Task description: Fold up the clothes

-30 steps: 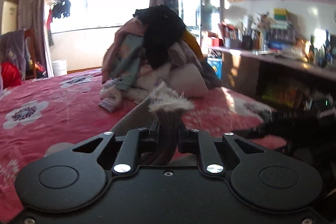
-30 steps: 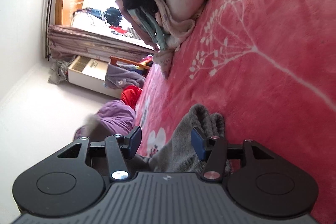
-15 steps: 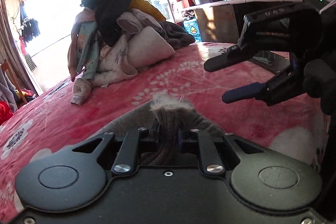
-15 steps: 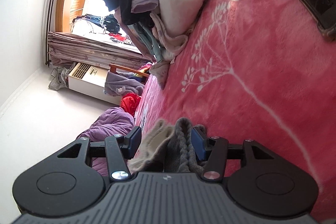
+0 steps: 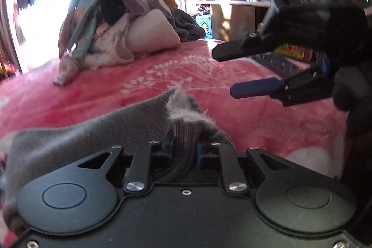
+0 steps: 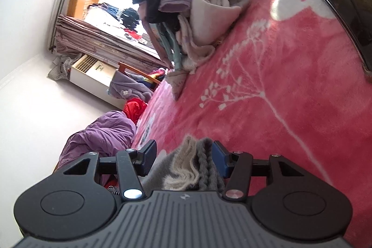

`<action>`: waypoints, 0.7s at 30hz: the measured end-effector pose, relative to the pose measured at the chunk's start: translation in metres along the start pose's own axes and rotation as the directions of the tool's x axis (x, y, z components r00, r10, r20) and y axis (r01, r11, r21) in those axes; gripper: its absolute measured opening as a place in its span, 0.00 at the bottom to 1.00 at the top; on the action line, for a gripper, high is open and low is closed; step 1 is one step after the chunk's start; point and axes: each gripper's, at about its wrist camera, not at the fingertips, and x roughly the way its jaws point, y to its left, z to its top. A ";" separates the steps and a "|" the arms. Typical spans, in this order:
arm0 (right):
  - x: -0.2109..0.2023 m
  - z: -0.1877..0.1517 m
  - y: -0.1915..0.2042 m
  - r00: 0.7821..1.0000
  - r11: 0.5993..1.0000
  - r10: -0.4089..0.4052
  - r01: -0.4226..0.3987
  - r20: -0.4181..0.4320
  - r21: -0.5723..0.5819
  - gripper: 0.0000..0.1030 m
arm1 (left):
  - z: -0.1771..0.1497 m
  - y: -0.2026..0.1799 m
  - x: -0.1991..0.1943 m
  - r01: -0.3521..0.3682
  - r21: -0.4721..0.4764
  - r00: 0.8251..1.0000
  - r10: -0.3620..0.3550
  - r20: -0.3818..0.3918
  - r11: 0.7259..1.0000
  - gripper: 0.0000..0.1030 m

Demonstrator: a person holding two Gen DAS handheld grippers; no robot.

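apparently grey garment point(image 5: 97, 131) in left claw point(image 5: 183, 148)

A bed point(image 5: 255, 122) under a pink blanket point(image 6: 290, 66) printed with white branches and flowers carries everything. At its far side sits a tall heap of clothes point(image 5: 123, 22), black and yellow pieces on top, pale ones spilling onto the blanket. Nearer lies a grey knit garment point(image 5: 88, 131), spread flat with a fuzzy lining showing at one edge.

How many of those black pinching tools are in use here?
2. The left tool, nearest, grips the grey garment, jaws just opening slightly; the right tool hangs open at right.
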 end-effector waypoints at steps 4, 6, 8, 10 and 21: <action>0.003 -0.002 0.014 1.000 0.998 0.024 -0.023 0.016 -0.056 0.51 | 0.005 0.015 -0.013 0.185 -0.131 0.983 -0.182 0.039 0.974 0.59; 0.007 -0.004 0.020 1.000 0.997 0.028 -0.027 0.010 -0.070 0.51 | 0.007 0.009 -0.017 0.202 -0.116 0.979 -0.198 0.046 0.973 0.59; 0.009 -0.005 0.022 1.000 0.997 0.026 -0.026 0.010 -0.075 0.51 | 0.009 0.012 -0.022 0.199 -0.125 0.980 -0.195 0.040 0.972 0.58; 0.008 -0.004 0.023 0.999 0.997 0.033 -0.031 0.021 -0.073 0.51 | 0.010 0.023 -0.033 0.220 -0.169 0.975 -0.212 0.061 0.961 0.57; 0.042 -0.036 0.072 0.999 0.955 0.014 -0.027 -0.043 -0.296 0.51 | 0.001 0.115 -0.088 -0.100 -0.263 0.979 0.142 0.145 0.960 0.22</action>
